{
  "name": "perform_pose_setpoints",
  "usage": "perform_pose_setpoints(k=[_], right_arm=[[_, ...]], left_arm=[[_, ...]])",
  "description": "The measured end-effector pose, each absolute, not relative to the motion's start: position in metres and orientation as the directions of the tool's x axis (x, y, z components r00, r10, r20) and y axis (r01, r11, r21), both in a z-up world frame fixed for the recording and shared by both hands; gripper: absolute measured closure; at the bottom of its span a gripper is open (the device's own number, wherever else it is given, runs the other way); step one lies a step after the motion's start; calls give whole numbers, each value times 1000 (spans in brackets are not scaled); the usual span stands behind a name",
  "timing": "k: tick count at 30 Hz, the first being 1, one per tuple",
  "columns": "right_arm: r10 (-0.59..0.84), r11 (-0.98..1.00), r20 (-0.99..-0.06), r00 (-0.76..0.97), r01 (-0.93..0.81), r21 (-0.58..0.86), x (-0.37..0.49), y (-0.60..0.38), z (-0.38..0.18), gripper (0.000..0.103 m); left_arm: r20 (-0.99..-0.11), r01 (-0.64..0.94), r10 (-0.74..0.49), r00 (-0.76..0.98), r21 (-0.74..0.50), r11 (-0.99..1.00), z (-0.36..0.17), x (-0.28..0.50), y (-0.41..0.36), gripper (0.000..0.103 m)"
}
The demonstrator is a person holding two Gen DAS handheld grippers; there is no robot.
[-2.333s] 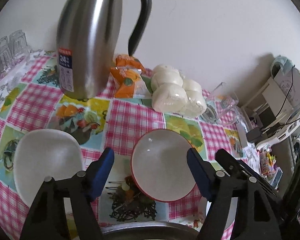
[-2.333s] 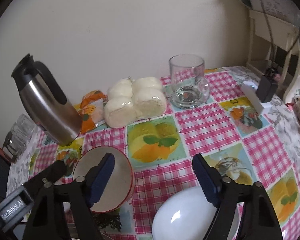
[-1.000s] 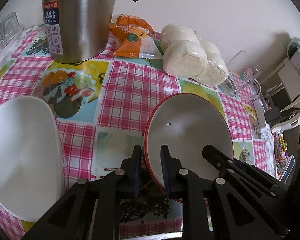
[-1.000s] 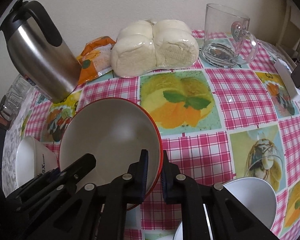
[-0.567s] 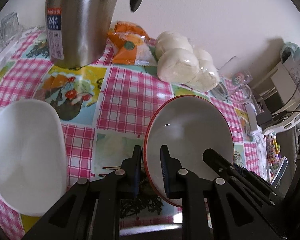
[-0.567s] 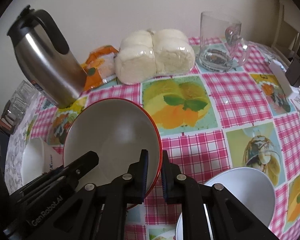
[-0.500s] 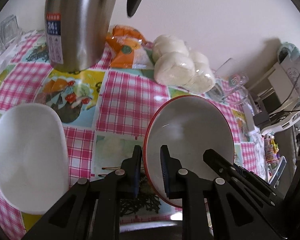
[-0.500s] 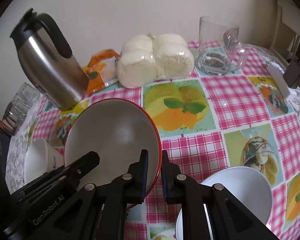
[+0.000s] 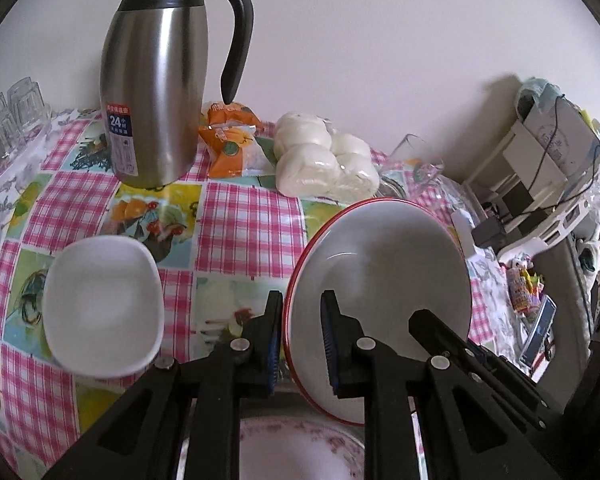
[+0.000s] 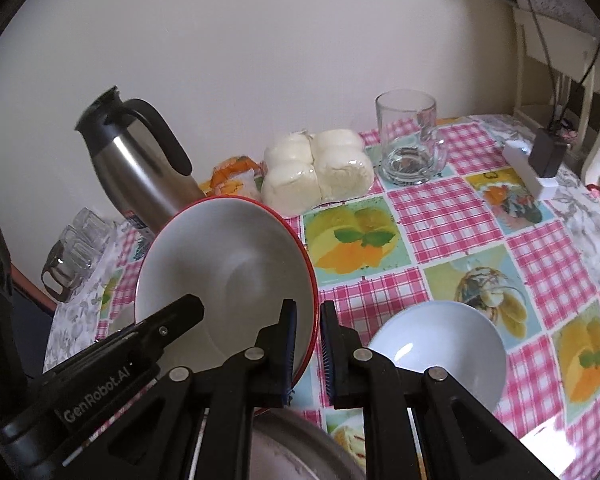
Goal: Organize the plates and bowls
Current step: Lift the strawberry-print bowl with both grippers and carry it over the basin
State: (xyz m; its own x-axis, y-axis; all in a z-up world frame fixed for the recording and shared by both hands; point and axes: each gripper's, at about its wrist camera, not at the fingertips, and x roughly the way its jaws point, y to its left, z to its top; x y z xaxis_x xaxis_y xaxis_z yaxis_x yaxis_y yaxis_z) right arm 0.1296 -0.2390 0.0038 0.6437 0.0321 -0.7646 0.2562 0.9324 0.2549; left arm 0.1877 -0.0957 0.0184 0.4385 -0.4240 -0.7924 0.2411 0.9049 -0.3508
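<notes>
Left wrist view: the table [image 9: 244, 224], covered with a pink-checked oilcloth printed with fruit panels, fills the scene and stands against a pale wall. All positions below are given relative to the red-rimmed bowl [image 9: 380, 264], which is white inside and is the task item in hand.

The bowl is held clear of the table surface and tilted, its opening facing the camera. The left gripper [image 9: 298, 344] is clamped on the bowl's near-left rim, with one pad outside the wall and one pad inside. The right gripper [image 10: 307, 350] is clamped on the opposite rim in the same manner, as the right wrist view shows. On both grippers the gap between the pads is only as wide as the bowl wall.

Far left of the bowl, by the wall, a stainless steel thermal jug [image 9: 156, 92] with a black handle stands upright. Left of the bowl, a white squarish bowl [image 9: 102, 300] sits on the table. In the right wrist view, a pale round bowl [image 10: 440, 352] sits on the table to the right of the held bowl. Behind the held bowl lies a clear pack of white steamed buns [image 9: 324, 160]. Behind it and to the left lies an orange snack packet [image 9: 232, 144], just beside the buns. Behind it and to the right, seen in the right wrist view, stands an empty glass mug [image 10: 410, 144]. Below the bowl, at the bottom edge, part of a plate with a floral rim [image 9: 300, 452] shows.
</notes>
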Motion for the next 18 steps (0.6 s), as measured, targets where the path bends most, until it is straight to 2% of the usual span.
perform_pose_setpoints(k=[6,18], right_arm=[[53,926,-748,662,247,284,107,-235,14,90],[62,931,-739,670,227,285,67,-224,19,90]], left_arm=[[-776,257,-420,471,-335,906,39,170,-87,83],[-792,254,-397,463,-311,916,43,138,-78,83]])
